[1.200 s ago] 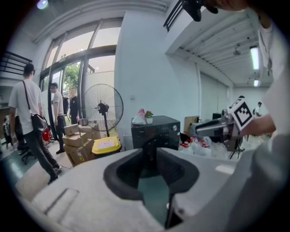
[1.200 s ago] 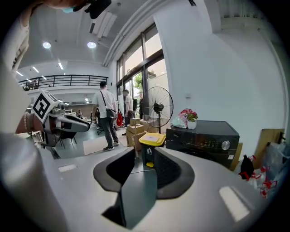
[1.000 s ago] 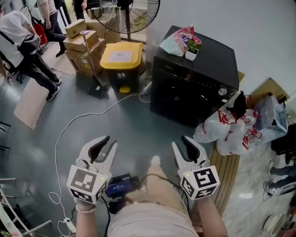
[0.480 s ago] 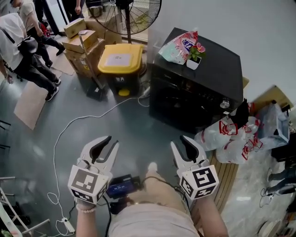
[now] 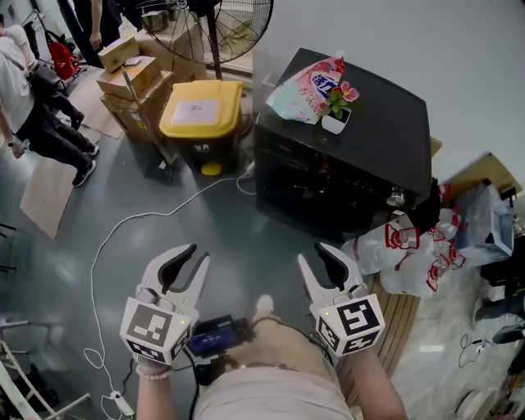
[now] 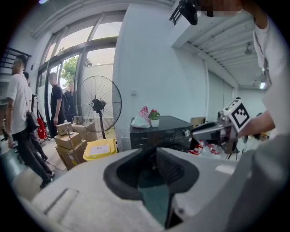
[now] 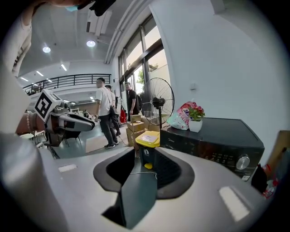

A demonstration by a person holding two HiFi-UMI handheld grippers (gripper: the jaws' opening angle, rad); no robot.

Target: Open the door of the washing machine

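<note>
The black washing machine (image 5: 344,156) stands ahead and to the right in the head view, dark front face (image 5: 316,193) towards me, door closed. A pink bag and a small potted flower (image 5: 336,111) sit on its top. My left gripper (image 5: 195,254) and right gripper (image 5: 314,253) are held side by side over the grey floor, well short of the machine. Both are open, with nothing between the fingers. In the left gripper view the machine (image 6: 161,131) lies straight ahead. It fills the right side (image 7: 213,145) of the right gripper view.
A yellow-lidded bin (image 5: 201,115) stands left of the machine, with cardboard boxes (image 5: 135,78) and a standing fan (image 5: 217,25) behind it. A white cable (image 5: 148,217) snakes across the floor. Plastic bags (image 5: 402,242) lie at the machine's right. People (image 5: 33,107) stand far left.
Both grippers have moved forward together towards the washing machine, which now looks nearer. Their jaws stand as wide as before.
</note>
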